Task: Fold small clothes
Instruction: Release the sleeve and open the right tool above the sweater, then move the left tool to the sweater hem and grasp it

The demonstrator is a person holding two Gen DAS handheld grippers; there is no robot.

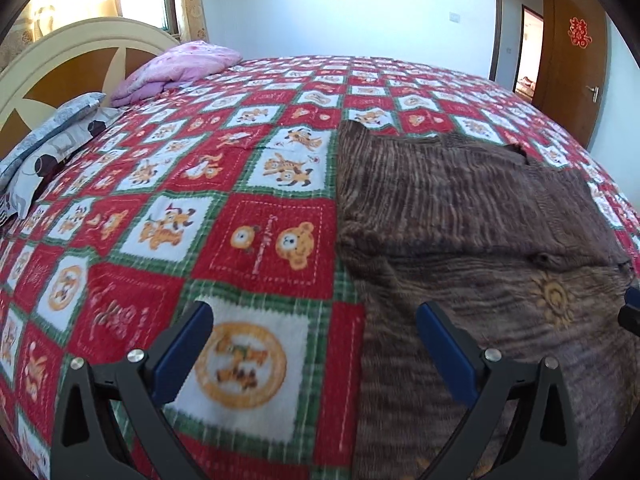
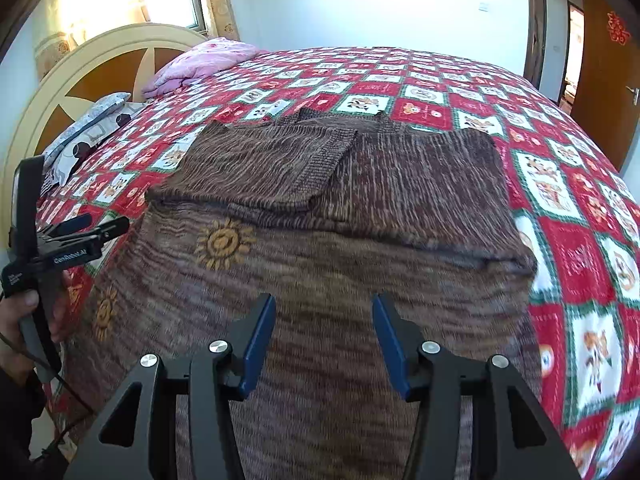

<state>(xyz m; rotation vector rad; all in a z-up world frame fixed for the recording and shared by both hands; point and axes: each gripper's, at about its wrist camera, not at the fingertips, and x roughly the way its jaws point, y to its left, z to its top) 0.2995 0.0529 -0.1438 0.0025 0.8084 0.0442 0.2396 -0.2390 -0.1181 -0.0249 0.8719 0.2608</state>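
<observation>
A brown striped knit sweater [image 2: 340,216] with orange sun motifs lies on the bed, its sleeves folded in across the upper body. In the left wrist view the sweater [image 1: 480,220] fills the right half. My left gripper [image 1: 316,320] is open and empty, straddling the sweater's left edge just above the bedspread. It also shows from the side in the right wrist view [image 2: 92,226]. My right gripper [image 2: 324,312] is open and empty above the sweater's lower body.
The bed carries a red, white and green checked bedspread [image 1: 248,184] with cartoon animals. A folded pink quilt [image 1: 180,68] and a grey patterned pillow [image 1: 52,140] lie by the headboard [image 1: 72,52]. A brown door [image 1: 572,60] stands far right.
</observation>
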